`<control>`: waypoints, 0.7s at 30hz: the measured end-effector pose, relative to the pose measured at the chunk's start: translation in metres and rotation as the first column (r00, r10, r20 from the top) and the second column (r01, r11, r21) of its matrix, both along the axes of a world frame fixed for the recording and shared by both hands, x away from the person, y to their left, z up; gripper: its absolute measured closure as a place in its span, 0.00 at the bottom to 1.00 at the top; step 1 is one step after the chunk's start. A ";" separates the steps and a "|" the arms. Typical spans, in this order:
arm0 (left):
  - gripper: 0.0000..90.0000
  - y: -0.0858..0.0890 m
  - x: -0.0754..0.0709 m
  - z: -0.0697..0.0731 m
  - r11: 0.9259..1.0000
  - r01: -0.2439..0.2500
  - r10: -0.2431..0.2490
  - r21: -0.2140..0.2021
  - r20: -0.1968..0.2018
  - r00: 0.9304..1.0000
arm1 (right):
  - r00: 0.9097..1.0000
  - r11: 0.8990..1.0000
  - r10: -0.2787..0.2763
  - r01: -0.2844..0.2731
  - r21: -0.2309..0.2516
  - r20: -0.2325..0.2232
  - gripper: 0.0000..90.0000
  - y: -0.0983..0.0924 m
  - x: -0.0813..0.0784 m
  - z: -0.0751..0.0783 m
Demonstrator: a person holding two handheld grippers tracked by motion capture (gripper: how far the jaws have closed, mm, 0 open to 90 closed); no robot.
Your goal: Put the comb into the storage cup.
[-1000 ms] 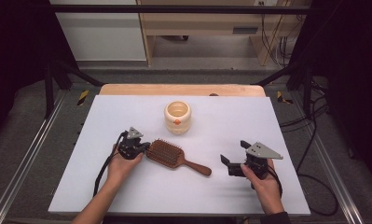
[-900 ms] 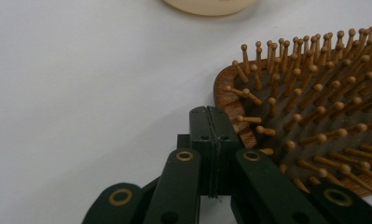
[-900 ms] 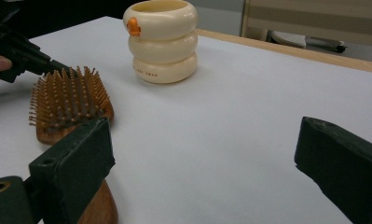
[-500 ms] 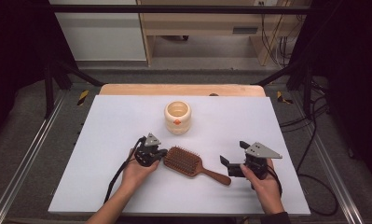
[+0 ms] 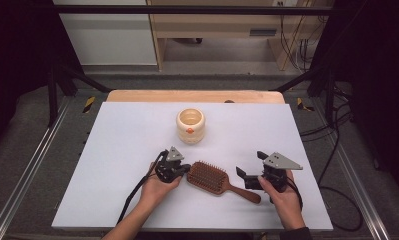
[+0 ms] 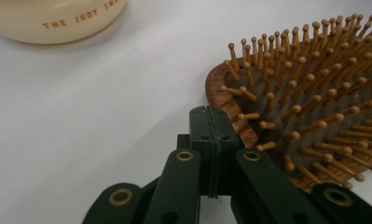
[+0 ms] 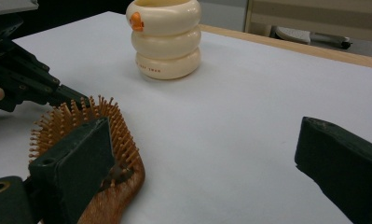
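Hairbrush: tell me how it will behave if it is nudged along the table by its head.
The hairbrush looks rigid wood, so it should slide as one piece. It lies flat, bristles up, so tipping or rolling seems unlikely. With the shut left gripper at one edge of the head, an off-centre push would probably swing the handle round.

Brown wooden paddle hairbrush (image 5: 214,178) with wooden pin bristles lies flat on the white table, bristles up; oval head toward the left, handle angled toward the near right; near the front edge.
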State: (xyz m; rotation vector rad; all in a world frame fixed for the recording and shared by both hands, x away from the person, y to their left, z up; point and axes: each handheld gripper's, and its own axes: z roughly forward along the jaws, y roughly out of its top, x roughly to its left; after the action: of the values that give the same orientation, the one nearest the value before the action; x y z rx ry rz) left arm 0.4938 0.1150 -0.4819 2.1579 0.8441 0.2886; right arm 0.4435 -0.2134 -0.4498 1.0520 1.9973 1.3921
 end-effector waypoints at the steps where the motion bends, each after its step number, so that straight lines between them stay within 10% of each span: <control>1: 1.00 -0.001 -0.001 0.000 1.000 0.001 -0.001 -0.003 -0.001 1.000 | 1.000 1.000 -0.001 0.001 -0.001 -0.001 0.05 0.000 0.000 0.000; 6: 0.99 -0.002 -0.005 0.002 1.000 -0.002 0.001 0.020 0.076 0.997 | 1.000 1.000 -0.001 0.001 -0.001 -0.002 0.05 0.001 -0.001 0.001; 11: 1.00 0.017 -0.011 0.016 0.997 -0.052 0.060 -0.061 0.146 0.987 | 1.000 1.000 0.019 -0.019 -0.005 -0.024 0.05 0.002 -0.001 0.002; 21: 1.00 0.093 -0.038 0.042 0.981 -0.144 0.171 -0.131 0.230 0.958 | 0.999 0.999 0.032 -0.033 -0.013 -0.025 0.06 0.008 -0.010 0.012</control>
State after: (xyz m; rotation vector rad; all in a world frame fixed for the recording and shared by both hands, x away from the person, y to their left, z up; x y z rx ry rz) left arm 0.4558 0.2077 -0.4402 1.9072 0.8717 0.5586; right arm 0.4334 -0.2054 -0.4376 1.0401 2.0470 1.3868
